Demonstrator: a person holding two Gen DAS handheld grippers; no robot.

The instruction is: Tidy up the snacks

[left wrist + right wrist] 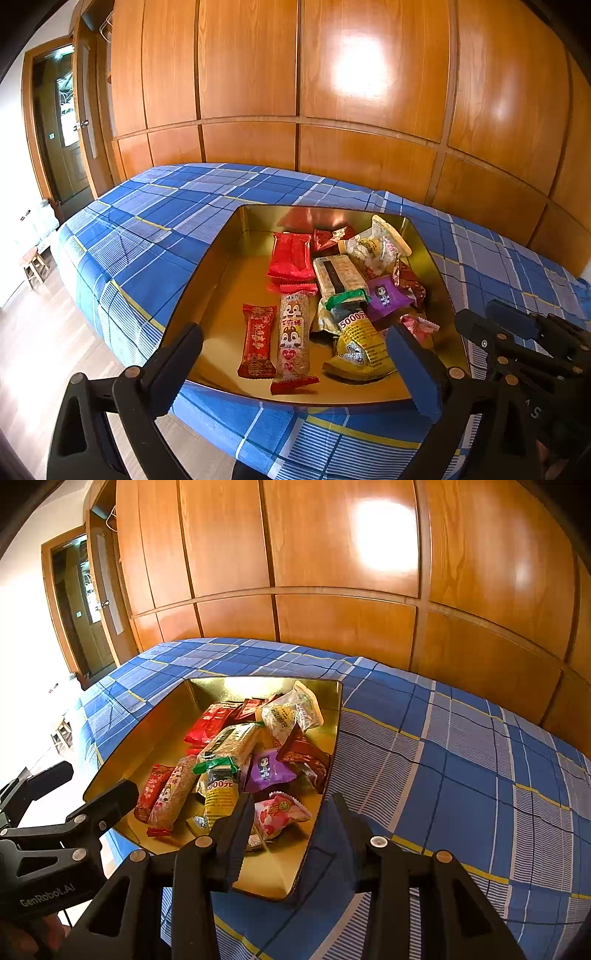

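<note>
A gold tin tray [229, 280] [147, 734] lies on the bed with several wrapped snacks piled on its right side. Among them are a flat red packet [291, 254], a squirrel-print bar [293, 339], a small red candy [257, 339], a yellow packet [362, 350], a purple packet [386, 295] [267, 770] and a pink packet [280, 812]. My left gripper [295, 358] [92, 781] hovers at the tray's near edge, open wide, touching nothing. My right gripper [293, 823] [478, 314] stands partly open over the tray's near right corner, nothing pressed between its pads.
The bed carries a blue plaid sheet [147, 240] [461, 775], and its near corner drops to a wooden floor [55, 350]. A wooden wardrobe wall [332, 92] runs behind the bed. A doorway [62, 129] and a small stool [33, 262] are at the left.
</note>
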